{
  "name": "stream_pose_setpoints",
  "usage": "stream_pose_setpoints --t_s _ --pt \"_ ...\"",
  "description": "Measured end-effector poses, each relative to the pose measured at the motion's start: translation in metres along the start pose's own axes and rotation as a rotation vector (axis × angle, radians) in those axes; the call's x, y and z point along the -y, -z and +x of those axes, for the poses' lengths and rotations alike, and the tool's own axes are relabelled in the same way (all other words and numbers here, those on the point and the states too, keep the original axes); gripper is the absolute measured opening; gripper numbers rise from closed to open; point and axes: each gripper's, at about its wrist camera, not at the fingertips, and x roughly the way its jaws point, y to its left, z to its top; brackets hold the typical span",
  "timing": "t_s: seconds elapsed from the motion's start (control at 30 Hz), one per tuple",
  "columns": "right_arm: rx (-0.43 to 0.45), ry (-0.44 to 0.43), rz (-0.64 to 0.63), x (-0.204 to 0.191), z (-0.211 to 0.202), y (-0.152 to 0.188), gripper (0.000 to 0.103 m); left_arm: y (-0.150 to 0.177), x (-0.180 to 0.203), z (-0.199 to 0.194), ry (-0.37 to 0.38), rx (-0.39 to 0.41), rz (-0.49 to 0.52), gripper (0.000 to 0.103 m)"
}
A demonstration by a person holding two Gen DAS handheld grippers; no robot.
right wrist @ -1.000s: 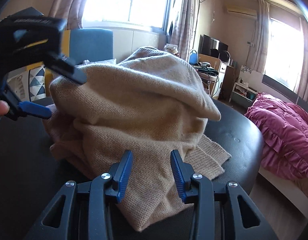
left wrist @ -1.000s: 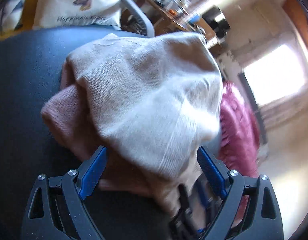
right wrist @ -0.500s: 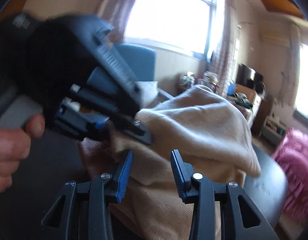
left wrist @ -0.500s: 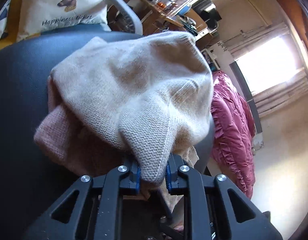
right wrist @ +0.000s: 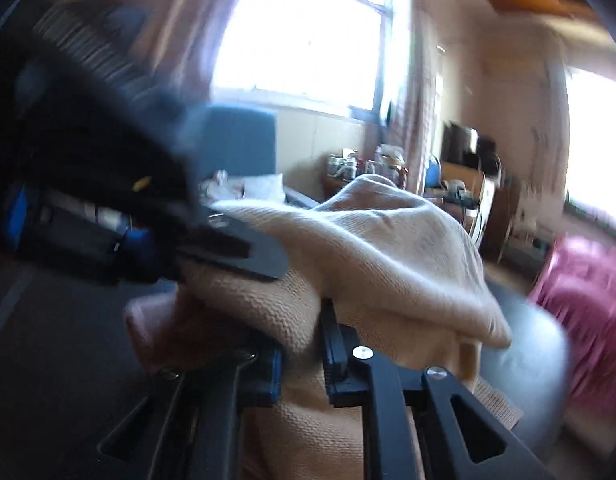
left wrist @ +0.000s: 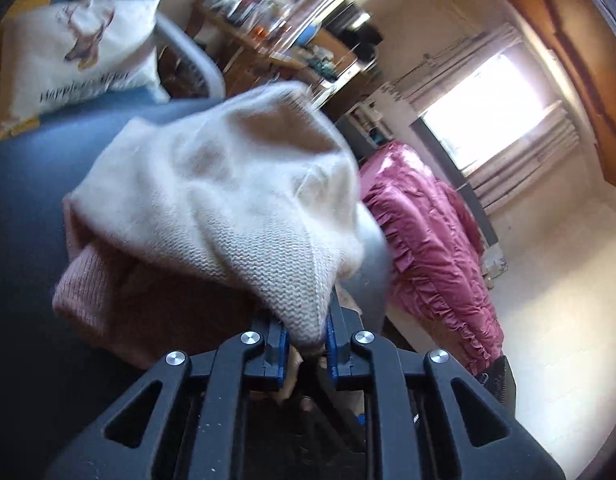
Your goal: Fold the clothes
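Your left gripper and right gripper are each closing on a pinch of the beige sweater, knit bunched between the pads. The sweater sits heaped on the dark table, over a pink garment. Two separate grips likely let you lift and spread it flat before folding.

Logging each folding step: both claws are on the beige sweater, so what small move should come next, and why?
Probably lift both claws and draw them apart. The left claw and the closing right claw each pinch the sweater, which lies bunched on the dark table.
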Motion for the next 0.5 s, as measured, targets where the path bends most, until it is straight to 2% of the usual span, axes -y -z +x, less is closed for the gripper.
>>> stream_pose_setpoints --t_s 0.23,0.5 --pt "0.18 -0.025 0.178 0.015 -0.053 -0.035 0.012 -0.005 0.048 -0.052 0.064 0.138 0.109 0.015" --pt "0.322 -0.127 0.201 0.008 -0.116 -0.095 0.012 -0.002 0.079 -0.135 0.086 0.285 0.171 0.015"
